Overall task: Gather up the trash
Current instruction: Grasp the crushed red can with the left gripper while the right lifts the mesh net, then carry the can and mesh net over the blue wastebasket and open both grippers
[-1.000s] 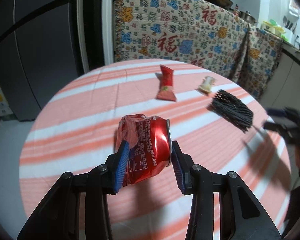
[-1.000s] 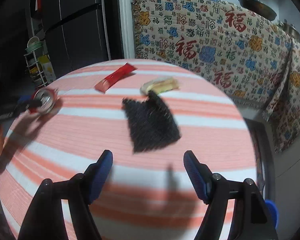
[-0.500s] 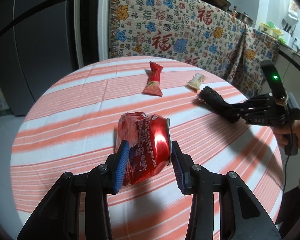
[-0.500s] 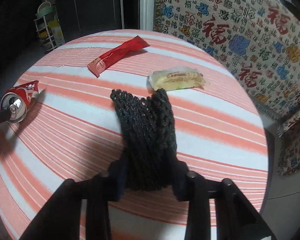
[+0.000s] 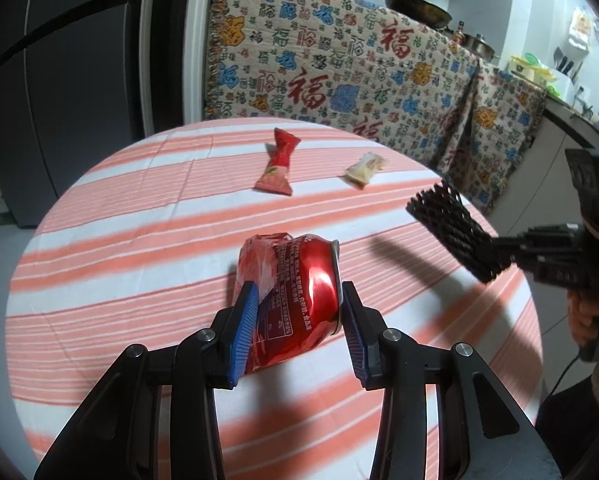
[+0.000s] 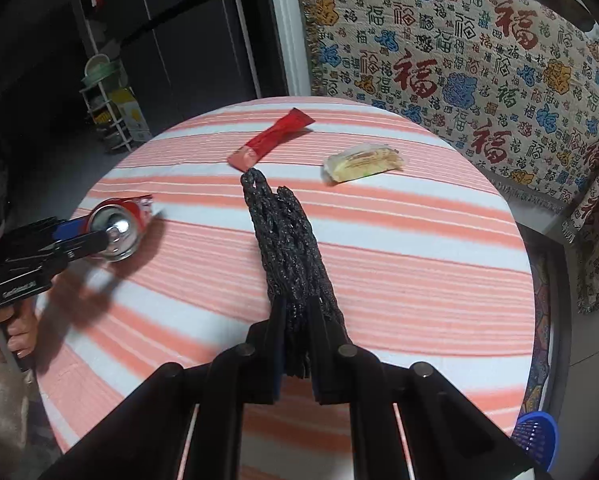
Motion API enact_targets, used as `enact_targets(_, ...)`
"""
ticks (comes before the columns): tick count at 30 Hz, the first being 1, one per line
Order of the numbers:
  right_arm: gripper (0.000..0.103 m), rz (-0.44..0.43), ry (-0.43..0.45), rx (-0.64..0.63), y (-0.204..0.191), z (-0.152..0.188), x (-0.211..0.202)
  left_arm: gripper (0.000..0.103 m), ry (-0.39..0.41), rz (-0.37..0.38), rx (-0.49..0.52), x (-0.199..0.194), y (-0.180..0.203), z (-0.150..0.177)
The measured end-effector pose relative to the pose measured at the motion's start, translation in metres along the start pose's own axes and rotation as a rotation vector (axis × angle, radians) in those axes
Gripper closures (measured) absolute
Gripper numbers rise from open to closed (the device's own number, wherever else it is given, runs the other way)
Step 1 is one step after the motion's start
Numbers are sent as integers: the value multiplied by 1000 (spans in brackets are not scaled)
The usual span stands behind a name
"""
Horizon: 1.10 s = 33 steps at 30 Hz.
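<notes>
Left wrist view – step: the left gripper (image 5: 295,320) has a crushed red can (image 5: 295,292) clamped between its blue fingers (image 5: 245,332), held above the near part of the striped desk (image 5: 139,248); by my reading, pickup is done here and carrying off comes next.
Left wrist view – right side: the right gripper (image 5: 495,256) holds a black mesh piece (image 5: 447,232) clear of the desk's right edge, its shadow lying on the cloth below.
Left wrist view – left over: a red wrapper (image 5: 279,166) and a pale snack packet (image 5: 365,168) lie near the far edge, well apart from both grippers.
Right wrist view – fingers: the right fingers (image 6: 273,360) have just been closing and now pinch the mesh, which sticks forward from between them, bunched narrow.
Right wrist view – next move: no bin is surely identified; a blue perforated container (image 6: 535,436) sits low beyond the desk's right edge and may be it. Both loads probably need dropping before the wrapper and packet are fetched.
</notes>
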State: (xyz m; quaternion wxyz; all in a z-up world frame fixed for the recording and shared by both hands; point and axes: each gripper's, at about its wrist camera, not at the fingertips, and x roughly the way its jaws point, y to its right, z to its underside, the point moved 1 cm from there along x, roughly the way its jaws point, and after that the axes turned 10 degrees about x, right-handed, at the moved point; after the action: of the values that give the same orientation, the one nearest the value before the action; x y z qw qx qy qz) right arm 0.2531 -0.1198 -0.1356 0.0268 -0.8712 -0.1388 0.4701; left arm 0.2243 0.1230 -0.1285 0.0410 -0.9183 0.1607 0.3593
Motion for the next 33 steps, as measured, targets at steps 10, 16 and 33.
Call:
enact_targets(10,93,-33,13,5,-7,21,-24,62,30,0,1,-11,18,-4)
enact_targets(16,93,-39,17,33,-2,27,-28,62,19,2,17,-10,30,-5)
enact_targets(33,93,-22,61,118,33,42,-55,62,11,48,77,-8,91,-17)
